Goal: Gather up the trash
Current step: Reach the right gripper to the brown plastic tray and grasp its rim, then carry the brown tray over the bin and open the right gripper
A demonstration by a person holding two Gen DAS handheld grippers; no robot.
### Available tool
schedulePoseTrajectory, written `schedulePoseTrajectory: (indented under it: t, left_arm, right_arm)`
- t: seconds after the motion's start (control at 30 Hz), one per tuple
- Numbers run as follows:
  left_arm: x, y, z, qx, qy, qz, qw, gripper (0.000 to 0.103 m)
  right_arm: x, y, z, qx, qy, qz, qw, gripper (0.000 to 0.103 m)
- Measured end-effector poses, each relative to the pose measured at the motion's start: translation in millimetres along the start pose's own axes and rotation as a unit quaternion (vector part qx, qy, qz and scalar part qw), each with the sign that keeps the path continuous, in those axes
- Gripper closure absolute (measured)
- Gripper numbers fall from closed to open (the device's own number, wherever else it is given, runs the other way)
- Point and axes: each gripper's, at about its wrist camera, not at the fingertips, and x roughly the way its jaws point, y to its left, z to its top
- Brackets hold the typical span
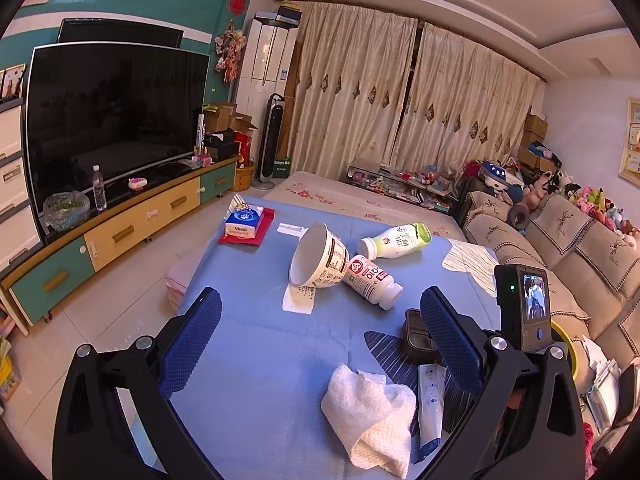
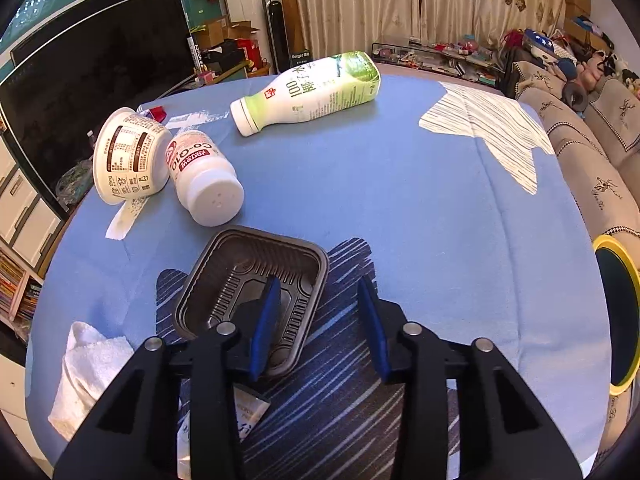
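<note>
On the blue-covered table [image 1: 256,340] lie a tipped paper cup [image 1: 318,256], a white pill bottle [image 1: 372,282], a green-and-white drink bottle [image 1: 396,241], a crumpled white tissue [image 1: 372,416], a sachet [image 1: 430,408] and a black plastic tray [image 2: 256,300]. My left gripper [image 1: 320,312] is open above the table, short of the cup. My right gripper [image 2: 320,284] is open and straddles the tray's right rim, its left finger inside the tray. The cup [image 2: 128,156], pill bottle [image 2: 204,180], drink bottle [image 2: 312,90] and tissue [image 2: 88,372] show in the right wrist view too.
A yellow-rimmed bin [image 2: 618,312] stands at the table's right edge beside the sofa [image 1: 560,264]. A tissue pack [image 1: 244,220] on a red sleeve lies at the far left corner. A paper slip [image 1: 300,296] lies under the cup. TV cabinet [image 1: 120,236] stands left.
</note>
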Motion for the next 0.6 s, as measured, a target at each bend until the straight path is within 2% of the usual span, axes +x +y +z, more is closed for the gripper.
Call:
schedulePoseTrajectory:
  t: [0.07, 0.3, 0.6]
  left_arm:
    - [2, -2, -1, 0.002, 0.002, -0.002, 1.0000, 0.005]
    - [10, -4, -5, 0.006, 0.009, -0.003, 0.9999, 0.005]
    - [13, -16, -7, 0.019, 0.014, -0.005, 0.9997, 0.005]
  right_arm:
    - [3, 1, 1, 0.001, 0.001, -0.002, 1.000, 0.068]
    - [4, 0, 1, 0.001, -0.001, 0.001, 1.000, 0.095]
    - [-5, -3, 2, 0.006, -0.019, 0.010, 1.000, 0.099]
